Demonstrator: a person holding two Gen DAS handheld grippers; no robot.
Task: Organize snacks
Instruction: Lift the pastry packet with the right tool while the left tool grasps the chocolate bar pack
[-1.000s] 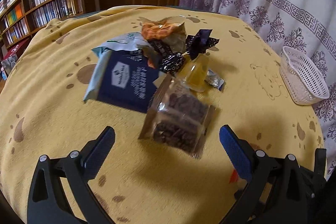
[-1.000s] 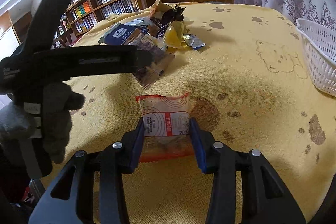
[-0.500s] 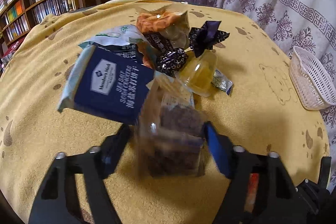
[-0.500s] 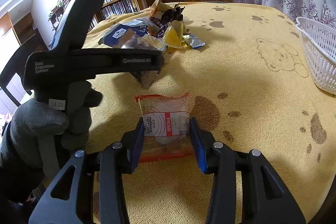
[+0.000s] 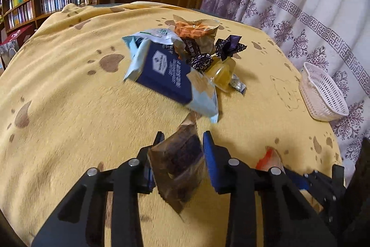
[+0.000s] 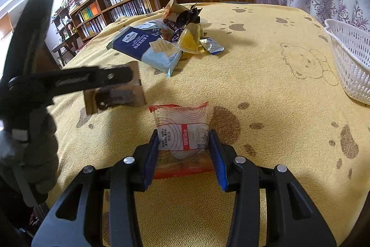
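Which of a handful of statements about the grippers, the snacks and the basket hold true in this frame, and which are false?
1. The left gripper is shut on the brownie pack. True.
2. The right gripper is open and holds nothing. False: it is shut on the red-edged packet.
3. The basket holds several snacks. False: no snack shows in it.
4. The blue cracker pack lies in the pile on the blanket. True.
5. The brownie pack lies in the pile. False: it is held apart from the pile.
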